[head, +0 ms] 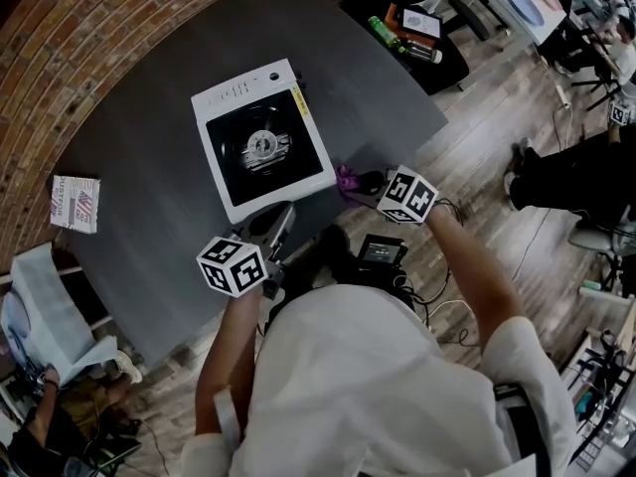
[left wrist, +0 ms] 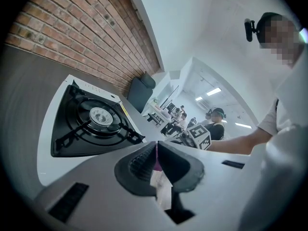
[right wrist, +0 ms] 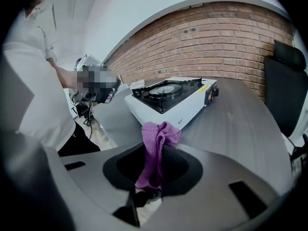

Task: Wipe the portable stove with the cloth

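White portable stove with black burner unwiped; right gripper pinches crumpled purple cloth beside it, left gripper clenched, seemingly empty; next, carry cloth onto stove.

L hand-held gripper jaws together, stove beyond at L.

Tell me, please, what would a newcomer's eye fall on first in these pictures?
First the white portable stove with its black burner top, in the middle of the dark grey table. Then the purple cloth, pinched in the right gripper close by the stove's near corner.
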The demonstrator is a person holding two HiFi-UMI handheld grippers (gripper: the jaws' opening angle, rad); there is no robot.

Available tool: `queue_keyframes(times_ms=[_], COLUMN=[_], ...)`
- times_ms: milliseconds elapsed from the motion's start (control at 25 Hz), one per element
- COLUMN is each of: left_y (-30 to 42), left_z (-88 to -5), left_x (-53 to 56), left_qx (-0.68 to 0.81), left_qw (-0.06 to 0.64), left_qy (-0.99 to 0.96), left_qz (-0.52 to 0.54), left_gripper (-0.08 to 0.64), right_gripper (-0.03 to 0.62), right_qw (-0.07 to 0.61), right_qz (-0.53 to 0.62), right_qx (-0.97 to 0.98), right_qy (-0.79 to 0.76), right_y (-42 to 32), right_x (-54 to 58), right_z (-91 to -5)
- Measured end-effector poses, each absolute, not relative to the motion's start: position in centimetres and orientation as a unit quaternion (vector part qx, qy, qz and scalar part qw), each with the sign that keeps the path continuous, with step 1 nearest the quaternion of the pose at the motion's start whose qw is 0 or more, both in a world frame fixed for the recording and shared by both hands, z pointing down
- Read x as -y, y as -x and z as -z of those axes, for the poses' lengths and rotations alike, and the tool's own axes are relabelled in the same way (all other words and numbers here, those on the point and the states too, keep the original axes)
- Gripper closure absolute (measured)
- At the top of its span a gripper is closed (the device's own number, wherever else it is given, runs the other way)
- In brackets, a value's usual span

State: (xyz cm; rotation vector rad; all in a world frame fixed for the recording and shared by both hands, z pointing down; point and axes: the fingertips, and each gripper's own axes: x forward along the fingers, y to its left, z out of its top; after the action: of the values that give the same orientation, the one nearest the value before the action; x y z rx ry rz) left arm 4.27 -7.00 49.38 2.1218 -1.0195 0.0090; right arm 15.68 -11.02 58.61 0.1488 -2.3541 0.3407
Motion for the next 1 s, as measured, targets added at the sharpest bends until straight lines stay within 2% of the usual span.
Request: queue_keyframes(times_ms=[520,1000], left_y=[-2.4,1.3], left_z=[-49.4,-49.0], left_x=[6.2,4.4], left_qx=[0.395,0.425], left_qw=[0.388,0.382], left_qy=[-0.833,-0.820], left_qz=[0.010,0.026], left_gripper=[0.538,0.538], right_gripper=[0.499,0.497], right_qw=[0.342,0.277], right_qz=[-0.128,-0.148], right_qx=[0.928,0.945], right_qy=[-0.079,-0.093], right_y=[-14.5,-5.6], right_x=[6.7,6.8], right_z=[-55.3,-51.6])
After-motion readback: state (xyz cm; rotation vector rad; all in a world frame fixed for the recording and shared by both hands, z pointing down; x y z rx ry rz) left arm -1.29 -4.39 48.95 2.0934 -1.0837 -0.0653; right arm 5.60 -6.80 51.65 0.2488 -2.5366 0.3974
